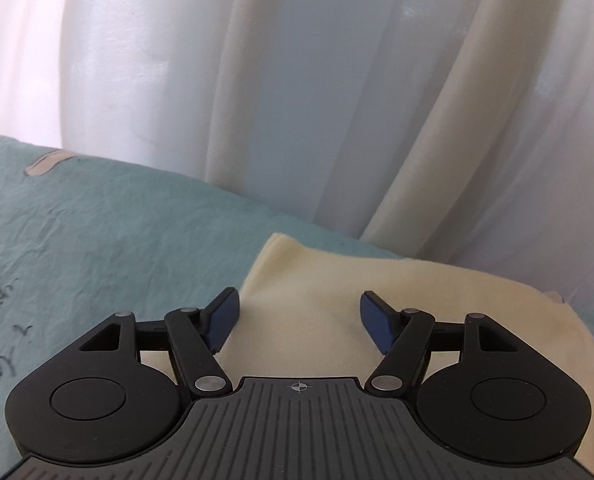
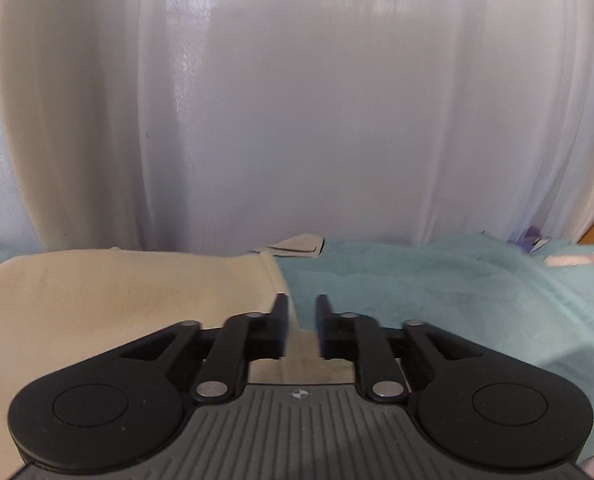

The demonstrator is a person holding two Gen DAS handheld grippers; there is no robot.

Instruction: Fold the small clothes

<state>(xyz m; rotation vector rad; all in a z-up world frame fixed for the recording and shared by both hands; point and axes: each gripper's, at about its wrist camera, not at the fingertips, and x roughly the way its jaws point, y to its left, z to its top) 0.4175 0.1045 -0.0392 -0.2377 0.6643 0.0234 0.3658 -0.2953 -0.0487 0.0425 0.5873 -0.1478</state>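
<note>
In front of the pale curtain (image 2: 297,120), a teal sheet (image 1: 97,240) with handwritten lettering is spread out, and a cream garment (image 1: 377,292) is laid flat on it. The left tongs (image 1: 299,320) are held wide apart above the garment's left edge. The right tongs (image 2: 301,328) are narrowed to a small gap at its right edge, nothing visibly clamped.
</note>
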